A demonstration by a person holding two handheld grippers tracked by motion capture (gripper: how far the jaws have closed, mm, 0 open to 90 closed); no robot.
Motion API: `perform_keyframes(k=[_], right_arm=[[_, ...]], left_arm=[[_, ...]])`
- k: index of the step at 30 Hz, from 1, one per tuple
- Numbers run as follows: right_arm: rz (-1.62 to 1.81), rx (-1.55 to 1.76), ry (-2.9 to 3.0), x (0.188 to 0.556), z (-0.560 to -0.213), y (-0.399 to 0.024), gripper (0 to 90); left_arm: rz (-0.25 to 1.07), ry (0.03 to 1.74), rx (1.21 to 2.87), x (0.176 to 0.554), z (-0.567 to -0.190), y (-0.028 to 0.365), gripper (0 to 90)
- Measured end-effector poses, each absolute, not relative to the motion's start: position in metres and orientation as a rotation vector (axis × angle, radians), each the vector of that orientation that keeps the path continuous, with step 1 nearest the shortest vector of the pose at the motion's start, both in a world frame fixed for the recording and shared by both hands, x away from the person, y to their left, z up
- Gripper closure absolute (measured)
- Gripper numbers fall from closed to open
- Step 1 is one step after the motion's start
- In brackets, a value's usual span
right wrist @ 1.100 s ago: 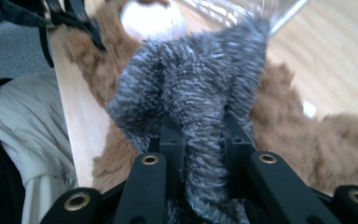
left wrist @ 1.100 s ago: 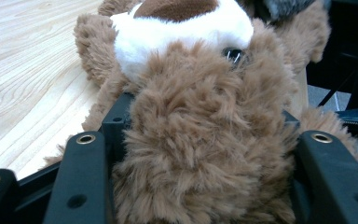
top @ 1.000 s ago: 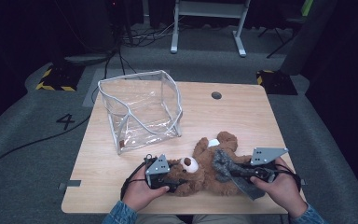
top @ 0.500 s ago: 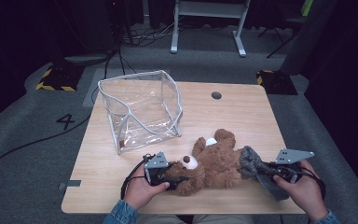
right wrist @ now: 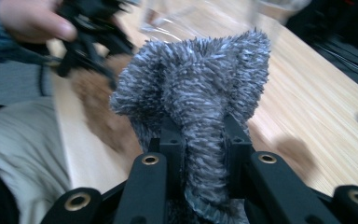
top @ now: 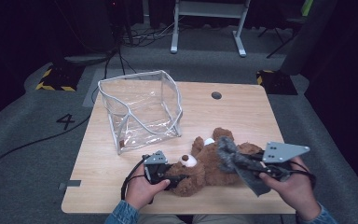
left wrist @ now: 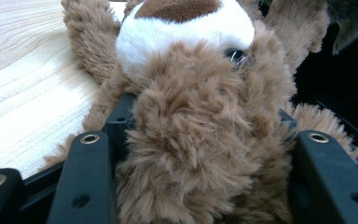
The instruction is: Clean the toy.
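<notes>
1. Left claw: we hold it at the desk's 7 o'clock, jaws half spread and pressed into the fur of the teddy bear; in the left gripper view the plush bulges between them.
2. Teddy bear: brown, white muzzle, lying on its back at the 6 o'clock edge of the desk, head toward 9 o'clock.
3. Right claw: at 4 o'clock, jaws close together and clamped on a grey fuzzy cloth, lifted clear of the desk; the cloth bunches up past the jaws and hangs against the bear's lower body.
4. Clear plastic bag: standing open at 10 o'clock, well apart from the bear; nothing inside that we can tell.
5. Step in hand, as we judge it: pinning the bear while working the grey cloth on or off it; the next move calls for a steady left grip while the right pulls.
6. Writing: a "4" on the floor at 9 o'clock; no brand or label readable.
</notes>
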State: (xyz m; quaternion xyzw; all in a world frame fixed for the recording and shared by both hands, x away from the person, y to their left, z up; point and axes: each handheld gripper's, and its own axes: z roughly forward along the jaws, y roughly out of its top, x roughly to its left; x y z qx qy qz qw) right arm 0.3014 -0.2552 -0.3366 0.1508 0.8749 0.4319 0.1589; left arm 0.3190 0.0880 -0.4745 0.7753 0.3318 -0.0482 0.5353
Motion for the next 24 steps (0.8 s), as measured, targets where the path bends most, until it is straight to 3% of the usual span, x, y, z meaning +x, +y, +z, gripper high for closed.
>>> perform_keyframes(k=[12, 18, 24], right_arm=[[1.257, 0.192, 2.693, 0.313, -0.372, -0.152, 75.0], [1.125, 0.206, 2.731, 0.322, -0.383, -0.153, 75.3], [1.026, 0.379, 2.7, 0.336, -0.389, -0.194, 75.6]], left_arm=[[-0.084, 0.776, 1.873, 0.317, -0.473, 0.085, 45.3], [-0.07, 0.775, 1.875, 0.316, -0.474, 0.085, 45.2], [-0.08, 0.771, 1.856, 0.317, -0.475, 0.086, 45.2]])
